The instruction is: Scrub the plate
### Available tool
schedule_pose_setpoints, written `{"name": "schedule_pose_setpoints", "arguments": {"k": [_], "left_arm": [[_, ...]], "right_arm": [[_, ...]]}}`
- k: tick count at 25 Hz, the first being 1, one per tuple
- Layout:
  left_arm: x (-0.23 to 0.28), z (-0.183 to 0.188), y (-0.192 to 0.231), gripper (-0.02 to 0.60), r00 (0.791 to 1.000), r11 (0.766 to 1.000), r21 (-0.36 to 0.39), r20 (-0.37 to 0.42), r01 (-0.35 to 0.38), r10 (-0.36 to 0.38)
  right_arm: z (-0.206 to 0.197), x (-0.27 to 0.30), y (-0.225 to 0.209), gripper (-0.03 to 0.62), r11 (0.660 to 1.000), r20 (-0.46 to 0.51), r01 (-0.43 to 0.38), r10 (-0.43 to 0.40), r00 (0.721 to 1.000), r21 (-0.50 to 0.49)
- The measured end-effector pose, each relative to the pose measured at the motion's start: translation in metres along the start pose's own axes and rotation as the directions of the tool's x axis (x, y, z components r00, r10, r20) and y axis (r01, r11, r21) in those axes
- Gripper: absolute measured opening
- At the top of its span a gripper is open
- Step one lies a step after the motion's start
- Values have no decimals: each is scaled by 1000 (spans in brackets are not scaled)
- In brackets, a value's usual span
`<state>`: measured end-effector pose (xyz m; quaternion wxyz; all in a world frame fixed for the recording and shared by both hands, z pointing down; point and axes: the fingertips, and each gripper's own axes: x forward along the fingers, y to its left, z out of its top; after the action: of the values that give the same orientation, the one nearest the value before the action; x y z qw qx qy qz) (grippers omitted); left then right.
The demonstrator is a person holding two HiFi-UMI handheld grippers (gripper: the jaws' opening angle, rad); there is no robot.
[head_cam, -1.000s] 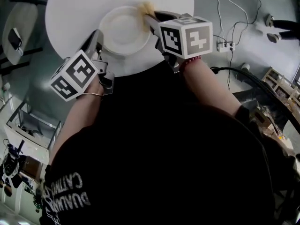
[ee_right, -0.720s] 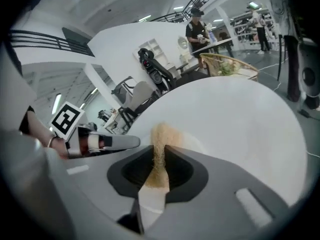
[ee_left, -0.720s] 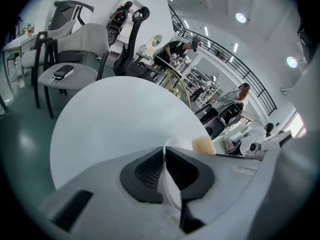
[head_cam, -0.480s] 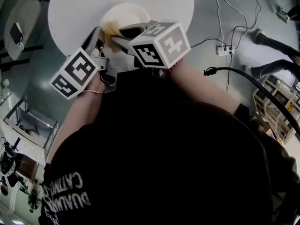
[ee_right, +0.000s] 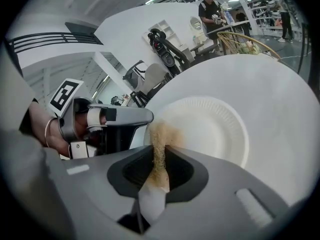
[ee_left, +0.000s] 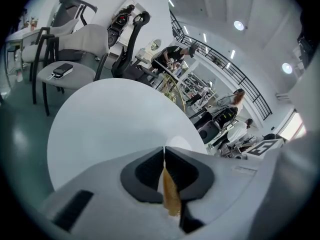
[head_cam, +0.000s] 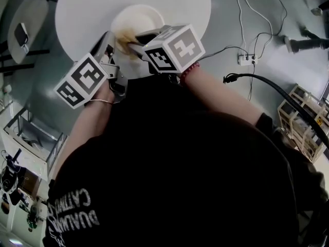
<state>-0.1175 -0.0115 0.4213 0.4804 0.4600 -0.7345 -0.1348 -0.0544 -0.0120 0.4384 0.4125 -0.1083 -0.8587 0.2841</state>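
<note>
right tongs [ee_right: 160, 153] were shut on the scrub pad [ee_right: 159, 132], pad touching paper plate [ee_right: 216, 130] at its frame-left rim; left tongs [ee_left: 164, 151] pinched that rim, just beside.

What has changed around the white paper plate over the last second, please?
The right gripper swept its tan fibrous scrubbing pad from the far rim of the white paper plate to its near-left side, beside the left gripper. That gripper stayed clamped on the rim; the plate stayed on the round white table.
</note>
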Motion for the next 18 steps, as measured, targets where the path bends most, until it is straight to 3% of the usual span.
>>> {"name": "schedule_pose_setpoints", "arguments": {"k": [5,18], "left_arm": [[-3,-1,3,12,1000,1000,17,-19,-20,21],[4,0,12,12,998,998,-23,-10,-64,63]], "right_arm": [[-1,-5,-10,71,999,2,19,-19,1000,48],[0,-32,-56,69,983,-9,142,-142,990,118]]}}
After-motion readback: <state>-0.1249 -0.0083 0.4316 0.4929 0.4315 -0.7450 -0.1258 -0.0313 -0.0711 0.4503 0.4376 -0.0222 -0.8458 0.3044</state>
